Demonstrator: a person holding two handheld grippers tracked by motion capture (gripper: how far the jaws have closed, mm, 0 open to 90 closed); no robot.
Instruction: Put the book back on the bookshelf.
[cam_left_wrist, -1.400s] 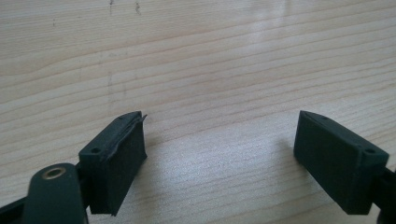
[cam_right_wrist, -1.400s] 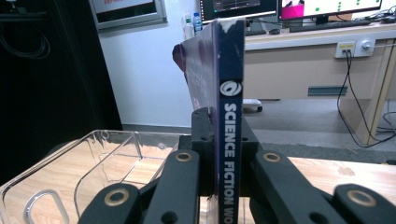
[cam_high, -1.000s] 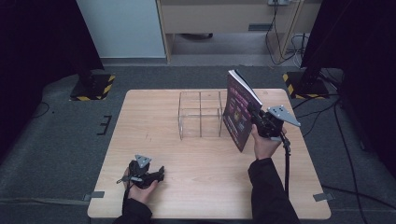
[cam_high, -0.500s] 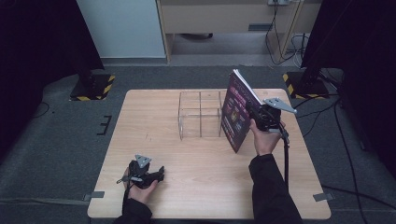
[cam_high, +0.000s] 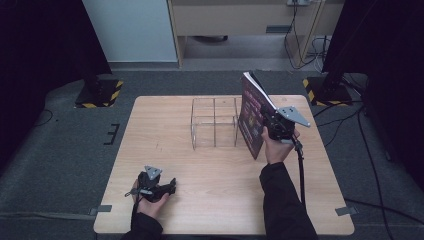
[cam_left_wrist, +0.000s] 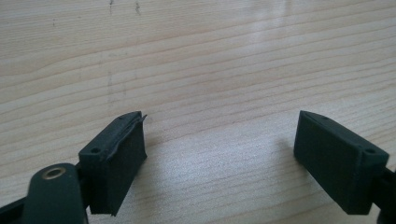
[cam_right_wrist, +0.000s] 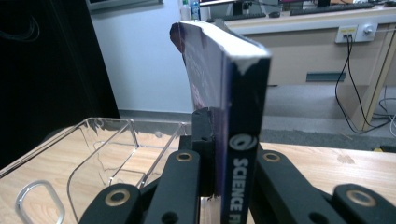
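2 grippers work over a wooden table (cam_high: 210, 210). The right gripper (cam_high: 272, 127) grips a book (cam_high: 251, 117) by its spine, jaws clamped tight on it. The book stands upright near the table's far right corner, long axis vertical, top leaning slightly away, spine toward the right edge, cover facing left. Its lower edge sits close to the tabletop, just right of a clear rack (cam_high: 214, 122) with 2 open slots, standing at the middle of the far edge. The left gripper (cam_high: 170, 186) rests near the near left edge, jaws wide apart, holding nothing. Bare tabletop spreads between both grippers.
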